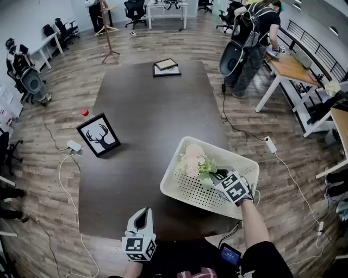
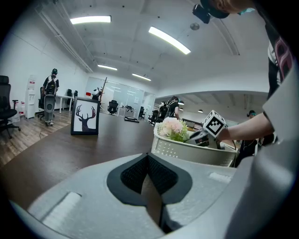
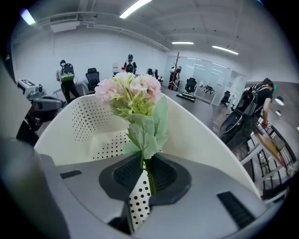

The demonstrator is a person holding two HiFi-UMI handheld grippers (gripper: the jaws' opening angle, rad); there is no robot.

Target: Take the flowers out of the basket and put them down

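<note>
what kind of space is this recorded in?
Most likely an open-plan office or lab: rolling office chairs and white desks line the edges, strip lights run along the ceiling, and a big dark table stands mid-room on wood-look flooring.

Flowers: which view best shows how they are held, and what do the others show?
Right gripper view: the right gripper is shut on the flowers' stem. Head view shows blooms at the basket; left gripper view, distant blooms.

We are losing the flower stems [image 3: 143, 162] between the pads of the right gripper [image 3: 145, 173]. In the head view its marker cube [image 1: 235, 188] is covering the jaws. Far beyond the left gripper [image 1: 142, 220], a picture frame [image 1: 166, 67] is showing too small to read.
</note>
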